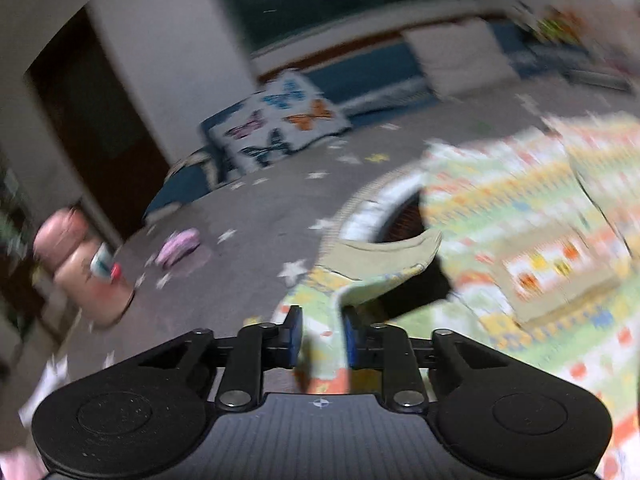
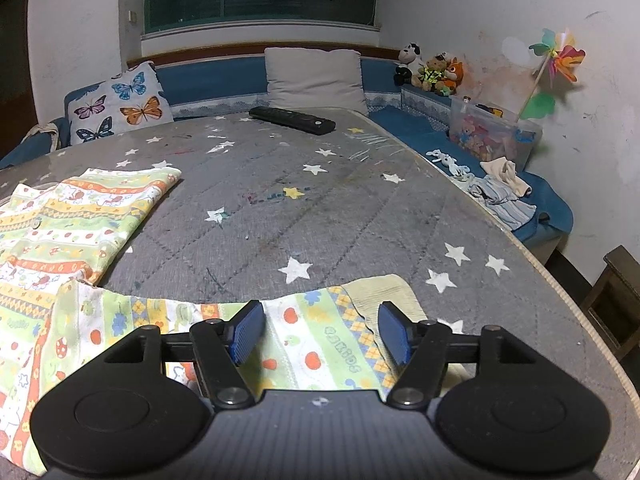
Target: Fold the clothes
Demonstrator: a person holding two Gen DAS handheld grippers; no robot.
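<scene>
A child's patterned garment (image 2: pixel 80 216), striped green, yellow and orange, lies on the grey star-print mattress (image 2: pixel 320 200). In the left wrist view the same garment (image 1: pixel 520 220) is blurred by motion. My left gripper (image 1: pixel 323 340) is shut on a fold of the garment near its beige cuff (image 1: pixel 392 256) and lifts it off the mattress. My right gripper (image 2: pixel 322 330) is open, low over a sleeve of the garment (image 2: pixel 312 340), with its beige cuff (image 2: pixel 380 296) by the right finger.
A black remote (image 2: pixel 292 120) lies at the far end of the mattress. A butterfly pillow (image 2: pixel 120 106) and a grey pillow (image 2: pixel 316 78) lean at the back. Loose clothes (image 2: pixel 500 192) and a toy box (image 2: pixel 492 136) are on the right. A pink toy (image 1: pixel 178 248) lies left.
</scene>
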